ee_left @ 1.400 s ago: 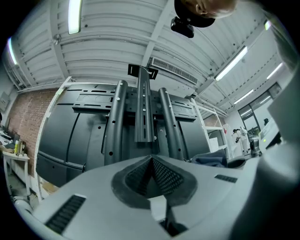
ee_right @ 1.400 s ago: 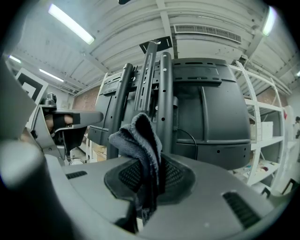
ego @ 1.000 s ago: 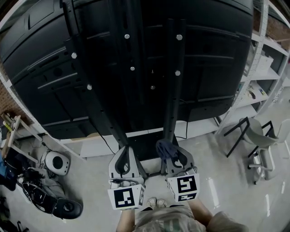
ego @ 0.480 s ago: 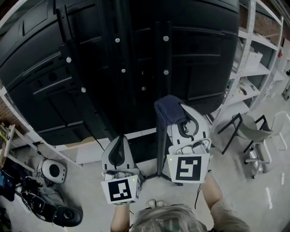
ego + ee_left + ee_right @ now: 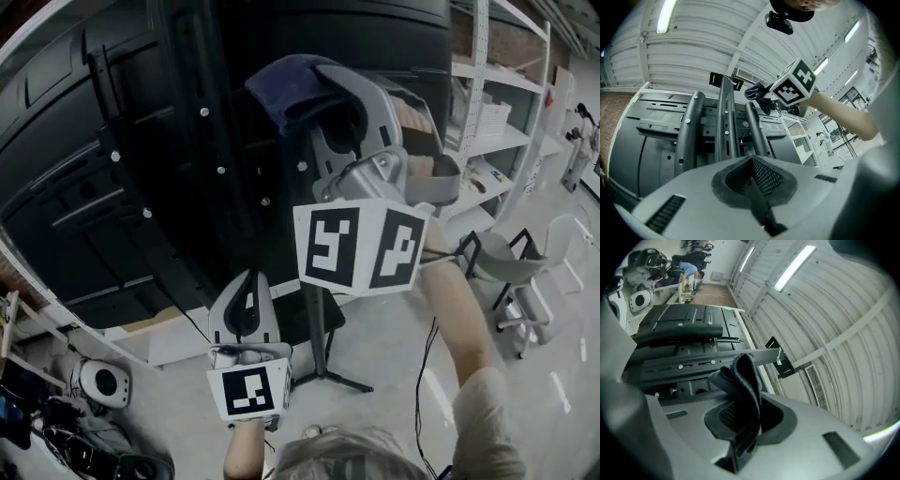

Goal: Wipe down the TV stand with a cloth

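The TV stand [image 5: 202, 159] is black, with metal uprights and cross rails bolted to the back of a big dark screen. Its foot [image 5: 323, 375] rests on the floor. A dark blue cloth [image 5: 286, 89] is clamped in my right gripper [image 5: 319, 84], held high against the upper part of an upright. In the right gripper view the cloth [image 5: 743, 380] sticks up out of the right gripper [image 5: 740, 401], in front of a stand rail [image 5: 693, 364]. My left gripper [image 5: 242, 286] hangs low near the stand's foot, shut and empty [image 5: 751, 159], pointing up along the uprights [image 5: 726, 117].
White metal shelving [image 5: 487, 122] with boxes stands to the right. A grey chair [image 5: 525, 281] is on the floor below it. Round grey equipment [image 5: 98, 380] and tangled cables lie at the lower left. A cable [image 5: 427, 375] trails beside my right arm.
My right gripper has risen with the cloth from near the stand's foot to high up the upright. The left gripper has stayed low.
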### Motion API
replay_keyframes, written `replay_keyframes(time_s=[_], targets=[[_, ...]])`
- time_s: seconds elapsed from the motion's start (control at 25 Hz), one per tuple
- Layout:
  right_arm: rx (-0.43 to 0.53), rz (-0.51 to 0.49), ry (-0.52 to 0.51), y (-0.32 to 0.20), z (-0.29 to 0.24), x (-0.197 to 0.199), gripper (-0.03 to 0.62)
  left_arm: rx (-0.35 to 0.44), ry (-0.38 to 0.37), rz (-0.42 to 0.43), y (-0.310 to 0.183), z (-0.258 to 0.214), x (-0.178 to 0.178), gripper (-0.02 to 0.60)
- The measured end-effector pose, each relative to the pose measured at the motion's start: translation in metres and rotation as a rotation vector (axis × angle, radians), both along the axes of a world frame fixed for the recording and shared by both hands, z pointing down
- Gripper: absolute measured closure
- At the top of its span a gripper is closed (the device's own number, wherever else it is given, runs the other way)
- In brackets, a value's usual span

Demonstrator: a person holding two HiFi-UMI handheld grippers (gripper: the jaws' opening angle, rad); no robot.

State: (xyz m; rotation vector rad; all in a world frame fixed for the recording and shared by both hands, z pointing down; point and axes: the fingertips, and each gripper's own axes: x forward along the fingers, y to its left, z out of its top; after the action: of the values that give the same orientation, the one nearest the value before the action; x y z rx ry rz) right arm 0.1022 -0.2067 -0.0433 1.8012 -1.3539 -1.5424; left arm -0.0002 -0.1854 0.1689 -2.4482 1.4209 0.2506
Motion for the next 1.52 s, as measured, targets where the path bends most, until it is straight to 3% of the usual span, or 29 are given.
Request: replay_keyframes(time_s=[0.52, 1.08, 1.52], targets=[[-0.050, 0.072, 0.139, -0.026, 0.010, -0.011, 0.537, -0.049, -0.042, -0.002, -0.011, 0.023, -0.006, 0.566], [-0.144, 0.086, 0.173, -0.023, 0.050, -0.007, 0.537, -0.068, -0.012, 0.017, -0.013, 0.040, 0.000, 0.566], [-0.314, 0.054, 0.176, -0.027, 0.121, -0.004, 0.537, -0.097, -0.016, 0.014, -0.014, 0.054, 0.002, 0.566]])
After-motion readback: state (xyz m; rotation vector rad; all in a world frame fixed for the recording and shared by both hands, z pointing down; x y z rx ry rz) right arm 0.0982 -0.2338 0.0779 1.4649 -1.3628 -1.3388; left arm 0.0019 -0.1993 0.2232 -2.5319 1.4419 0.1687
